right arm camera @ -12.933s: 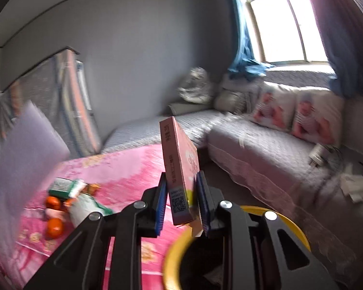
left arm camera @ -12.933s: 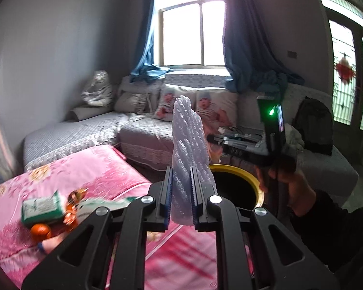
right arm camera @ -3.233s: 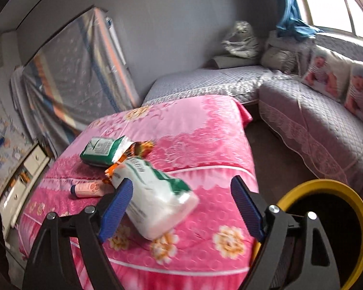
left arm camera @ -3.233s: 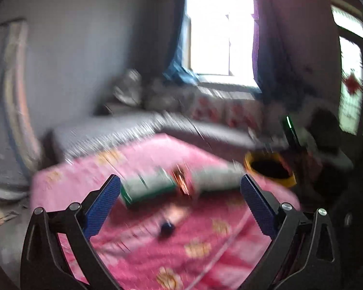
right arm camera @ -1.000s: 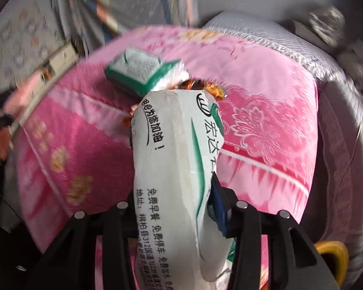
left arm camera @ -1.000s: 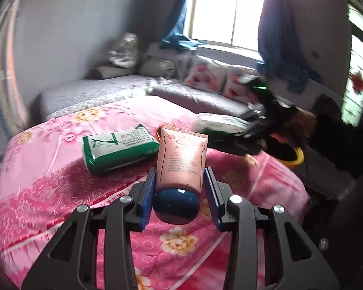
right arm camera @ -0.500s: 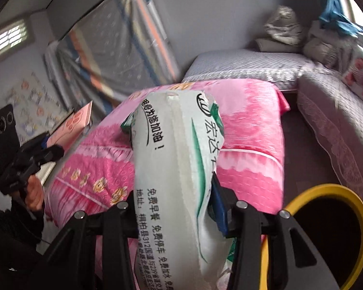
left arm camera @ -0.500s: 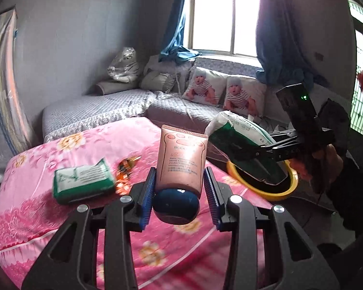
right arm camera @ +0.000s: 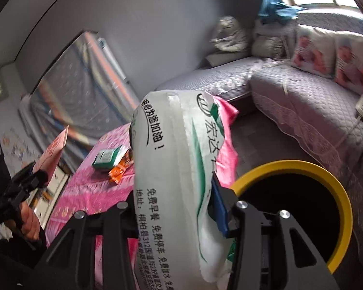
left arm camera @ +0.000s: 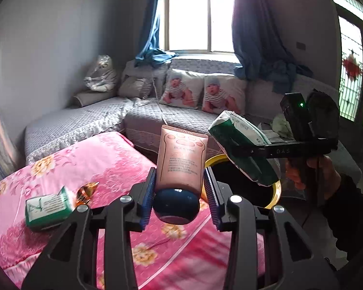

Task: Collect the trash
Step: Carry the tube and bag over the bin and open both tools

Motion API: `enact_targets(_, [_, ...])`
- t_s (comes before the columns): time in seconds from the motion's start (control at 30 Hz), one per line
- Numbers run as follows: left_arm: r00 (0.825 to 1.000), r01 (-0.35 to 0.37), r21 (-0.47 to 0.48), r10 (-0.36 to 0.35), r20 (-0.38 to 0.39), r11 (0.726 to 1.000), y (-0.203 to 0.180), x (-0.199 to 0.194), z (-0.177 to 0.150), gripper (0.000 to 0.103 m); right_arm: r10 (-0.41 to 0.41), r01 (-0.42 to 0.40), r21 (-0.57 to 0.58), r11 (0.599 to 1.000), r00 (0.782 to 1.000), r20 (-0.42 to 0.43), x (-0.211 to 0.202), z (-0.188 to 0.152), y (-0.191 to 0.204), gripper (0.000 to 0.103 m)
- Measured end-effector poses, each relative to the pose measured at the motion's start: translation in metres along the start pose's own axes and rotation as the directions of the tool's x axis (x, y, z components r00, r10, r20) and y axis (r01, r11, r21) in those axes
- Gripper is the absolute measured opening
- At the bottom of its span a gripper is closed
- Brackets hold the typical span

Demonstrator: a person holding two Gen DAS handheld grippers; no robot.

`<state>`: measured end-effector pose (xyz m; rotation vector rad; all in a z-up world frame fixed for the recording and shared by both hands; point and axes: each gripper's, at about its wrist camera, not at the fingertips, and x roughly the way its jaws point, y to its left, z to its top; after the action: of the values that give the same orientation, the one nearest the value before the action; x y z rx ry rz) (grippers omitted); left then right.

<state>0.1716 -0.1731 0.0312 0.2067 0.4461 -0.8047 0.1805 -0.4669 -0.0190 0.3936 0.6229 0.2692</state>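
Observation:
My left gripper (left arm camera: 180, 199) is shut on a pink tube with a dark blue cap (left arm camera: 181, 162), held upright above the pink bed's right edge. My right gripper (right arm camera: 179, 207) is shut on a white and green tissue pack (right arm camera: 179, 181); in the left wrist view this pack (left arm camera: 242, 145) hangs over the yellow-rimmed black bin (left arm camera: 274, 193). In the right wrist view the bin (right arm camera: 326, 186) lies just right of the pack. A green packet (left arm camera: 48, 207) and an orange wrapper (left arm camera: 86, 191) lie on the bed.
The pink floral bed (left arm camera: 84, 169) fills the left foreground. A grey corner sofa (left arm camera: 157, 116) with baby-print cushions runs behind the bin. A wrapped mattress (right arm camera: 84, 91) leans on the wall.
Both grippers have moved from the bed toward the bin with their loads. The tissue pack now hangs over the bin's rim.

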Motion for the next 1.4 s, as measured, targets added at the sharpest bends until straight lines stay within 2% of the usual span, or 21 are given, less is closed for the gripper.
enact_targets(0.1, [1.0, 0.016, 0.019, -0.016, -0.002, 1.0, -0.011, 0.013, 0.005, 0.037, -0.025, 0.023, 0.056, 0.998, 0.999, 0.037, -0.011, -0.005, -0.02, 0.041])
enact_targets(0.33, [1.0, 0.021, 0.074, -0.022, 0.007, 0.997, -0.037, 0.037, 0.017, 0.037, -0.169, 0.148, 0.178, 0.973, 0.98, 0.105, -0.032, -0.018, -0.063, 0.042])
enact_targets(0.53, [0.998, 0.057, 0.093, -0.056, -0.011, 0.994, -0.059, 0.066, 0.021, 0.037, -0.244, 0.212, 0.247, 0.946, 0.964, 0.107, -0.034, -0.031, -0.088, 0.042])
enact_targets(0.77, [0.995, 0.094, 0.079, -0.092, -0.037, 0.992, -0.066, 0.099, 0.024, 0.037, -0.31, 0.277, 0.288, 0.917, 0.948, 0.074, -0.032, -0.044, -0.11, 0.042])
enact_targets(0.9, [0.988, 0.138, 0.044, -0.134, -0.076, 0.99, -0.068, 0.123, 0.025, 0.037, -0.378, 0.347, 0.294, 0.891, 0.924, 0.057, -0.031, -0.05, -0.114, 0.042])
enact_targets(1.07, [0.974, 0.166, 0.0, -0.164, -0.158, 0.986, -0.069, 0.168, 0.024, 0.037, -0.384, 0.359, 0.322, 0.876, 0.923, 0.016, -0.03, -0.057, -0.124, 0.043])
enact_targets(1.3, [0.947, 0.159, -0.095, -0.179, -0.268, 0.983, -0.068, 0.234, 0.014, 0.037, -0.414, 0.399, 0.33, 0.856, 0.91, -0.025, -0.028, -0.062, -0.129, 0.044])
enact_targets(1.4, [0.945, 0.138, -0.101, -0.162, -0.285, 0.985, -0.068, 0.248, 0.01, 0.037, -0.421, 0.41, 0.338, 0.847, 0.906, -0.044, -0.026, -0.064, -0.135, 0.044])
